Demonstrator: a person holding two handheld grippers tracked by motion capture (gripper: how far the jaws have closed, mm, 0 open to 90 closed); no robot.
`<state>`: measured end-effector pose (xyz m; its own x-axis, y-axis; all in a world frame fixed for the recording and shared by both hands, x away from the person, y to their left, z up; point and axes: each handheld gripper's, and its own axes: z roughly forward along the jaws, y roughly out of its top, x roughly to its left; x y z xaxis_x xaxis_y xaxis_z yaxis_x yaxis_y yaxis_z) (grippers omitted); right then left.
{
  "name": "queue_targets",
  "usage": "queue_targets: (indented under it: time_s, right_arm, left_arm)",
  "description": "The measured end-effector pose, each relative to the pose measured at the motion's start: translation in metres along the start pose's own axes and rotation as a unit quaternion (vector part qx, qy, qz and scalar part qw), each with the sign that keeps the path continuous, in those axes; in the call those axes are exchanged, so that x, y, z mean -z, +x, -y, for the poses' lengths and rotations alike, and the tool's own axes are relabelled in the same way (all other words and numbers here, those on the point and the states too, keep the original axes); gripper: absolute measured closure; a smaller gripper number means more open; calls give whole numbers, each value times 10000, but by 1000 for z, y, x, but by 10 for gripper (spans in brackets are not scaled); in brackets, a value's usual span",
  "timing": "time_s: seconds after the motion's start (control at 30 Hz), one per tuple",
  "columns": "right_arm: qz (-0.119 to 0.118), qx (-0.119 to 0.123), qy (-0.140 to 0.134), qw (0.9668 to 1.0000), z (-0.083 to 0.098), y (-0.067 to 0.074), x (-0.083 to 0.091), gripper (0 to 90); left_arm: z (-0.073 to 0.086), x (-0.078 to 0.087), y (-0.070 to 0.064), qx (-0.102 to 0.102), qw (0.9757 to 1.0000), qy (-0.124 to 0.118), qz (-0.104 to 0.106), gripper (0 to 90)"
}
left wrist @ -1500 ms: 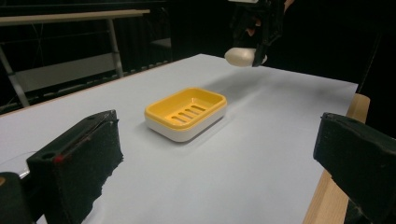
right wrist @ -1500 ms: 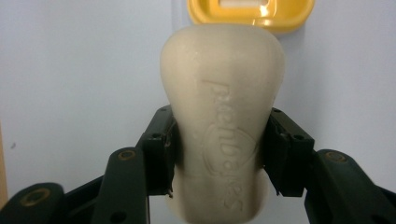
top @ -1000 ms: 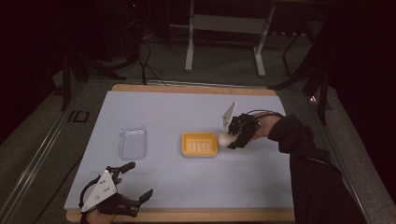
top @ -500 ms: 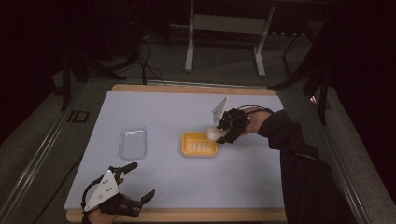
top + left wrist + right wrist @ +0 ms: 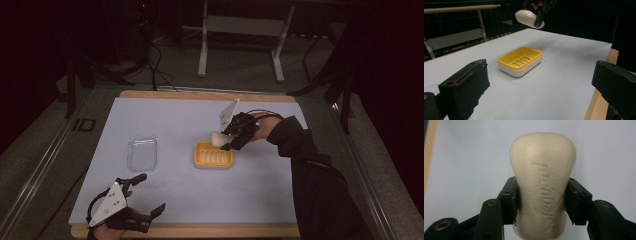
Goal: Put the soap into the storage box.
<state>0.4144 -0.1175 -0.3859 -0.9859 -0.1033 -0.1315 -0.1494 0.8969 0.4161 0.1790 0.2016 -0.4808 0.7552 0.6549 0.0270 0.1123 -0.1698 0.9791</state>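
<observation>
A cream bar of soap with raised lettering sits between both pads of my right gripper, which is shut on it. In the high view the soap hangs in the right gripper just above the far edge of the yellow soap dish. The left gripper view has the dish on the pale blue table with the soap in the air beyond it. My left gripper rests at the table's near left corner, jaws wide apart with nothing between them.
A clear plastic lid or tray lies left of the dish. The pale blue mat has a wooden edge along the front. Metal stand legs rise on the floor beyond the table.
The right gripper has carried the soap leftward from right of the dish to just over the dish's far edge. The left gripper has stayed put.
</observation>
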Motion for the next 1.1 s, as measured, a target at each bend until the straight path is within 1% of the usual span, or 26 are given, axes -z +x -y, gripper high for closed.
queue_targets:
  time_s: [0.17, 0.2, 0.23, 0.3, 0.4, 0.53, 0.6, 0.63, 0.77, 0.93, 1.0, 1.1]
  right_arm:
    - [0, 28, -121, 9999, -4, 0, 0, 501]
    - [37, 149, -289, 9995, -4, 1, -3, 501]
    - [44, 176, -313, 9993, -3, 1, -4, 501]
    - [32, 199, -310, 9993, -3, 0, -6, 501]
    - [4, 182, -275, 9995, -1, -1, -17, 501]
    - [-17, 131, -269, 9996, 2, -3, -29, 501]
    - [-30, 91, -279, 9996, 3, -3, -32, 501]
    - [-37, 92, -316, 9995, 4, -5, -38, 501]
    - [-81, -21, -337, 9994, 9, -8, -50, 501]
    - [-137, -140, -211, 9996, 16, -12, -63, 501]
    - [-127, -148, -225, 9996, 17, -12, -65, 501]
    - [-138, -228, -252, 9993, 19, -12, -73, 501]
  left_arm:
    - [0, 0, 0, -6, 10000, -4, 14, 12]
    - [0, 0, 0, -11, 10000, -3, 12, 12]
    - [0, 0, 1, -13, 10000, -4, 9, 12]
    - [0, 0, 0, -5, 10000, -15, 12, 12]
    - [0, 0, 1, -4, 10000, -19, 17, 12]
    - [-1, 1, 0, 0, 10000, -25, 24, 12]
    - [-1, 0, 0, -6, 10000, -27, 28, 12]
    - [-1, 1, 0, -8, 10000, -25, 27, 12]
    - [-1, 1, 0, -2, 10000, -26, 35, 12]
    - [-1, 1, 0, -15, 10000, -27, 57, 12]
    - [-1, 1, 0, -14, 10000, -19, 67, 12]
    - [-1, 1, 0, -22, 10000, -23, 67, 12]
